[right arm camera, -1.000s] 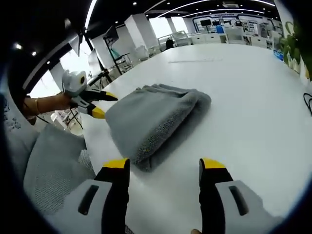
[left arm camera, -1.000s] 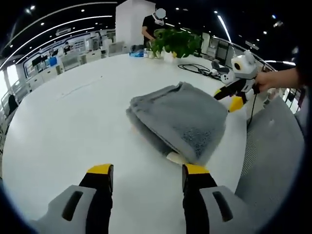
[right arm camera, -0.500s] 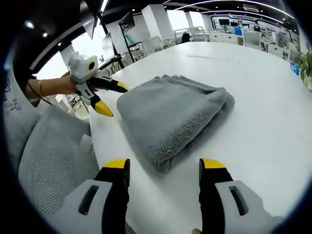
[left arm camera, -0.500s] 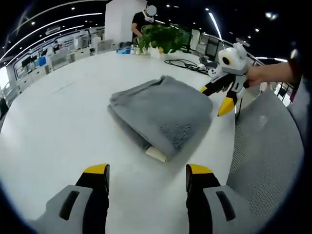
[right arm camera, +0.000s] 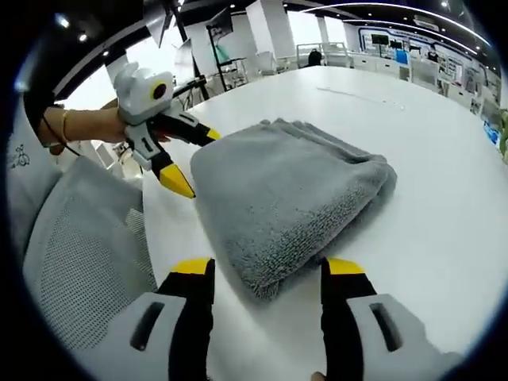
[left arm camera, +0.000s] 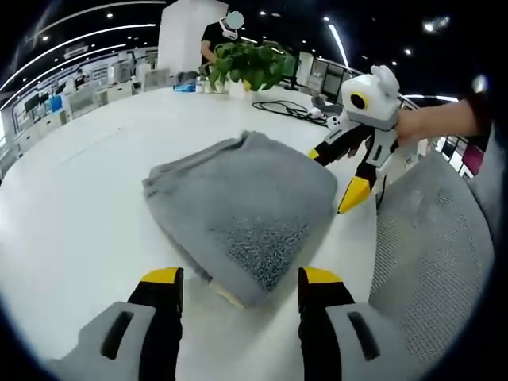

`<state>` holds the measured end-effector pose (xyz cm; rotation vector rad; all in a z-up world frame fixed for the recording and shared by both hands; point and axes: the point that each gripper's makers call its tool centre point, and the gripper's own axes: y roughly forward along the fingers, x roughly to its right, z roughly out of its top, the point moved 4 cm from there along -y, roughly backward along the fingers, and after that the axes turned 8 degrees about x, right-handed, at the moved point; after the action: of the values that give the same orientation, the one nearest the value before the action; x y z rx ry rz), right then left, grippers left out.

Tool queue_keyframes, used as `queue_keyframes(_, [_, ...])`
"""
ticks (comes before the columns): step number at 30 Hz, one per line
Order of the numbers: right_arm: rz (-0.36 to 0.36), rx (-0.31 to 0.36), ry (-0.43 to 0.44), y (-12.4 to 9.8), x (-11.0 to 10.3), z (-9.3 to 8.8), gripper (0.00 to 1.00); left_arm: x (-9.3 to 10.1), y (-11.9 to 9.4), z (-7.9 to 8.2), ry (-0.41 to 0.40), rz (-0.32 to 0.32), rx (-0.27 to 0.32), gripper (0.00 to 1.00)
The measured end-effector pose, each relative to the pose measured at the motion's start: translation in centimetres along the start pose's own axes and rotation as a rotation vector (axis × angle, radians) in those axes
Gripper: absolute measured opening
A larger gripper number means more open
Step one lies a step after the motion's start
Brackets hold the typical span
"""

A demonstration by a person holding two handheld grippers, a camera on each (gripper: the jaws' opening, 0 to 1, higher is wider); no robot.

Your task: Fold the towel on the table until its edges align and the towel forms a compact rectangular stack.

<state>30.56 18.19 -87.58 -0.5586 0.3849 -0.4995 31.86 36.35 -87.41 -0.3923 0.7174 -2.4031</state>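
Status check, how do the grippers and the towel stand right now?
Left gripper open, right gripper open, both holding nothing. Folded grey terry towel lies flat on round white table. Nothing in the way.

In the left gripper view, the left gripper stands with its yellow-tipped jaws apart, just short of the near corner of the folded grey towel, which lies on the white table. The right gripper (jaws spread, held by a hand) hovers at the towel's right edge. A potted plant and a black cable sit at the table's far side.
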Motion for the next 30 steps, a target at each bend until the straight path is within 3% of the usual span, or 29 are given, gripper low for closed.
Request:
queue_keyframes(4, [-0.014,-0.003,-0.004,0.1,0.4,0.0,0.47,0.1,0.7,0.0,0.004,-0.017,-0.008,0.54])
queue_keyframes(6, [-0.035,0.001,-0.016,0.1,0.9,0.1,0.47,0.1,1.0,0.0,0.005,-0.017,-0.010,0.50])
queue_keyframes(12, [-0.057,0.010,-0.002,0.7,2.0,0.5,0.49,-0.3,1.6,0.5,0.035,-0.015,-0.018,0.49])
queue_keyframes(30, [-0.113,0.080,-0.002,3.0,7.3,4.2,0.42,-5.4,4.2,3.1,-0.006,0.005,-0.001,0.47])
